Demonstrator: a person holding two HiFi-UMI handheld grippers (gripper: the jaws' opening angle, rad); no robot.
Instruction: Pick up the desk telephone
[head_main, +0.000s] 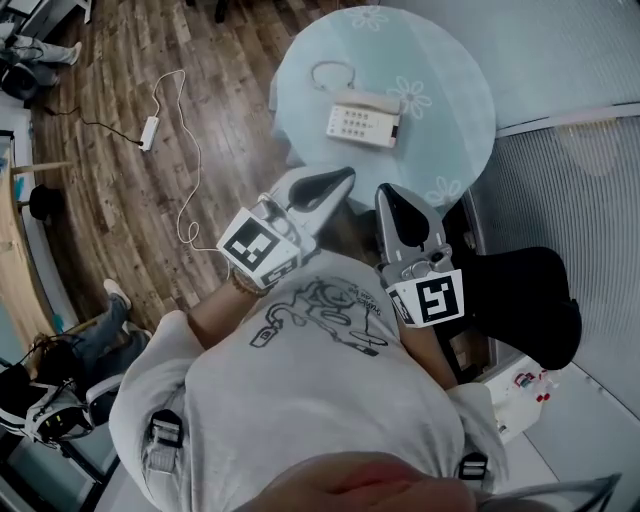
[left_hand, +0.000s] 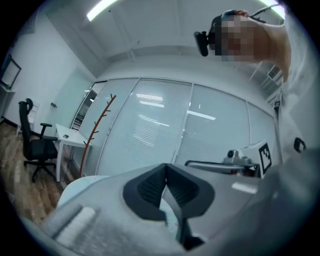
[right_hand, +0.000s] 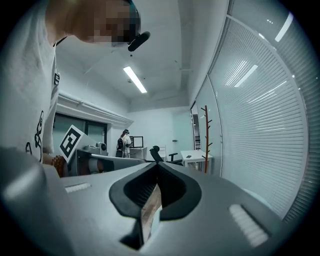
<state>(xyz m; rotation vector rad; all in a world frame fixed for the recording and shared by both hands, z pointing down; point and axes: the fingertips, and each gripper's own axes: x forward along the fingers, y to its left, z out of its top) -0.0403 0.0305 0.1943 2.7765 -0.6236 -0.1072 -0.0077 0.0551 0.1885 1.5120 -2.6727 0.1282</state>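
Two shut, empty tools, left gripper (head_main: 338, 182) and right gripper (head_main: 390, 198), hung mid-frame, short of the desk telephone (head_main: 360, 124) on the round table (head_main: 455, 75), upper centre. It looked light, rigid and slick, with a probably loose handset (head_main: 366, 101), so clamping across its sides seemed safest.

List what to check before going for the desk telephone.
1. Desk telephone in view on the table: ok.
2. Handset seated on its base: ok.
3. Left gripper open to grasp: not ok, shut and empty.
4. Right gripper open: not ok, shut and empty.
5. Jaws at the desk telephone: not ok, both short of it.
6. Cord free to lift: cannot tell.
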